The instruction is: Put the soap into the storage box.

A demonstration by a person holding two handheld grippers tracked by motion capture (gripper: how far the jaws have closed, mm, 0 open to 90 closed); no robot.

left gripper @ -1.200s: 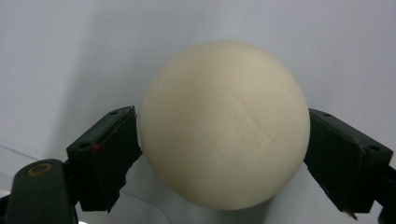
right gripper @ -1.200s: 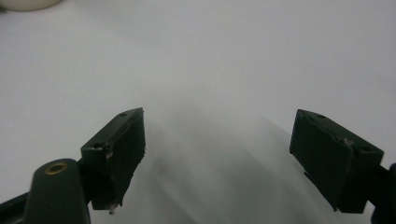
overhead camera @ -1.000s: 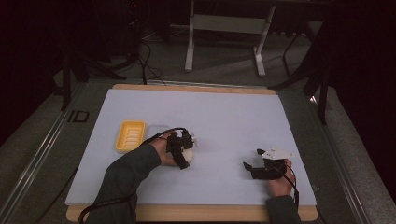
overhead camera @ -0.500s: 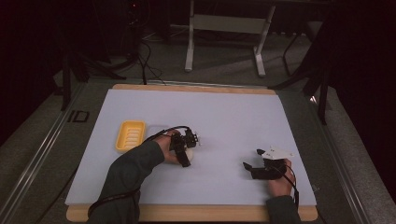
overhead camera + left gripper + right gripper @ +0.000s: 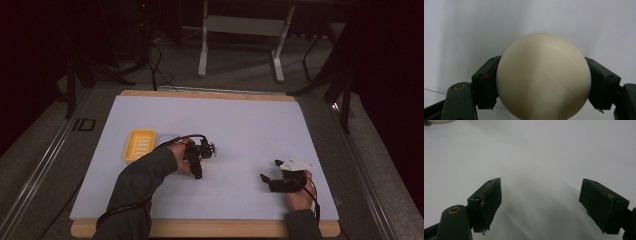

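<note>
a: starting at the left, what sits on the white sheet-covered table [image 5: 240,120]?

b: a shallow yellow plastic tray with a ribbed floor [image 5: 139,144], near the left edge. just to its right is the left gripper [image 5: 196,161], held in the person's left hand.

a: and its claw?

b: clamped on a smooth cream-white ball [image 5: 543,77]; in the left gripper view both black pads press its sides. whether the ball is lifted or resting on the sheet can't be told.

a: so which step is this?

b: it looks like the carry stage, grasp made and delivery not yet done. the next move probably calls for swinging the ball left over the tray and releasing low so it doesn't roll off.

a: and farther right?

b: the right gripper [image 5: 267,181] rests near the front edge, well apart, jaws spread wide with nothing between them.
</note>
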